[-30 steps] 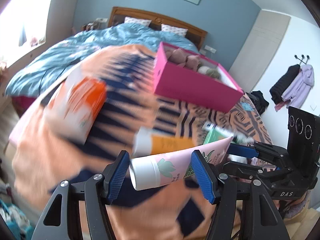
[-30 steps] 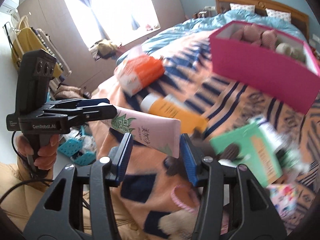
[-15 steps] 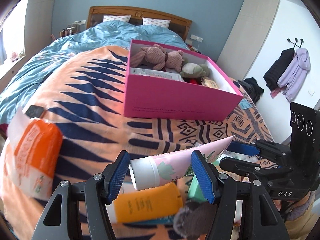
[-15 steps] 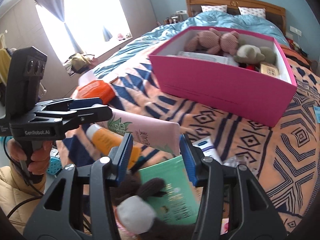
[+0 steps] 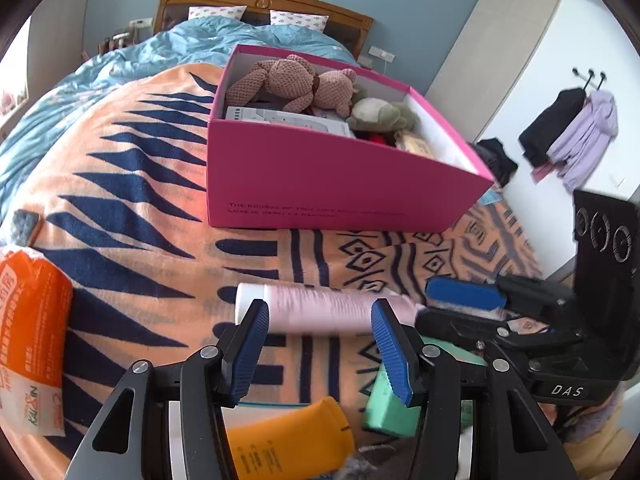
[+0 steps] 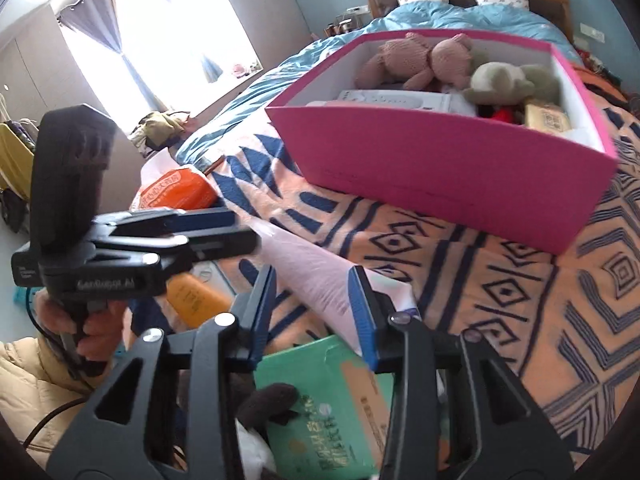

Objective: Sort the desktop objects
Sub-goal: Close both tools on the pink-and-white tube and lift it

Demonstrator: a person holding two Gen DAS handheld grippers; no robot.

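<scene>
Faintly, pink box reads "THE COURSE OF TRUE LOVE"

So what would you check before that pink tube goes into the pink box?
1. Right gripper firmly holding the blurred pale pink plastic tube: cannot tell.
2. Left gripper fingers apart, tube beyond their tips: ok.
3. Pink cardboard box open at the top: ok.
4. Space left beside the knitted brown teddy bear and the other contents: cannot tell.
5. Nothing standing on the striped orange blanket between tube and box: ok.
</scene>
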